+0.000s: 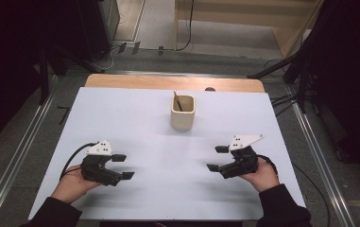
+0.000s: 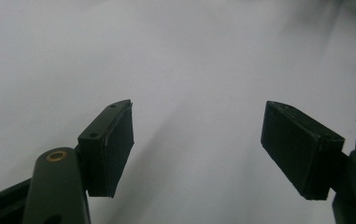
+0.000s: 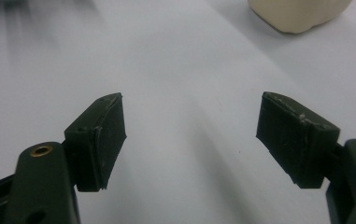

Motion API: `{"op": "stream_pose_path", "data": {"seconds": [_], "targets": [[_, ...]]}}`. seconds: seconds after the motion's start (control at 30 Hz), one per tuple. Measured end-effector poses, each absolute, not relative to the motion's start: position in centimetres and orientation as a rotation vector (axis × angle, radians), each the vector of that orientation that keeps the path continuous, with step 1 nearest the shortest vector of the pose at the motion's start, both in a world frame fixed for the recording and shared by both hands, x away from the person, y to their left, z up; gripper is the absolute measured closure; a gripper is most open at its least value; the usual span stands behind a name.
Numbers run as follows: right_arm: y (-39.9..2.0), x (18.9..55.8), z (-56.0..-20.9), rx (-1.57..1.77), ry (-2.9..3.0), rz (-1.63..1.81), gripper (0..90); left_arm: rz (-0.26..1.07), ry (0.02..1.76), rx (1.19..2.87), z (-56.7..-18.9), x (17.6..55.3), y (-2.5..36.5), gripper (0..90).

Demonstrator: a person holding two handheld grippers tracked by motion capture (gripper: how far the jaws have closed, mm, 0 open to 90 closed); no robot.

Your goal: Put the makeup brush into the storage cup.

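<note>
The wide white table (image 1: 135, 123) lies flat before me. Mid-table, toward the far edge, stands the cream square ceramic cup (image 1: 183, 112), upright, a thin brown wooden stick (image 1: 177, 100) leaning inside it. My right gripper (image 1: 214, 158) hangs well short of it, fingers (image 3: 102, 140) spread wide, nothing between. My left gripper (image 1: 123, 166) is likewise agape and empty. The risk I see: coming in too fast, I nudge the cup, tip it, and the stick rolls out.

White table cover (image 1: 135, 118), wooden table edge (image 1: 168, 81), metal floor rails (image 1: 21, 151), possibly stand legs (image 1: 272, 70)
</note>
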State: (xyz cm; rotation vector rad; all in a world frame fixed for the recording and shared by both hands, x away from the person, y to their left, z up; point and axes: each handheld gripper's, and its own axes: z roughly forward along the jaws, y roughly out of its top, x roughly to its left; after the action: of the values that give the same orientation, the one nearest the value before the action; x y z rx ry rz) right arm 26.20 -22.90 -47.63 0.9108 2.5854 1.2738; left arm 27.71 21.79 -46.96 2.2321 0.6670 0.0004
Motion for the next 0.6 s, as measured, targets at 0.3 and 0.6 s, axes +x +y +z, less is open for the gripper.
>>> {"op": "stream_pose_path", "data": {"seconds": [0.3, 0.6], "targets": [[-23.8, 26.0, -47.9, 0.931, 2.593, 1.259, 24.7, 0.000, 0.663, 2.237, -47.0, 27.7, 21.8, 26.3], [-24.8, 25.7, -47.9, 0.946, 2.578, 1.265, 24.7, 0.001, 0.663, 2.236, -47.0, 27.7, 21.8, 26.3]]}}
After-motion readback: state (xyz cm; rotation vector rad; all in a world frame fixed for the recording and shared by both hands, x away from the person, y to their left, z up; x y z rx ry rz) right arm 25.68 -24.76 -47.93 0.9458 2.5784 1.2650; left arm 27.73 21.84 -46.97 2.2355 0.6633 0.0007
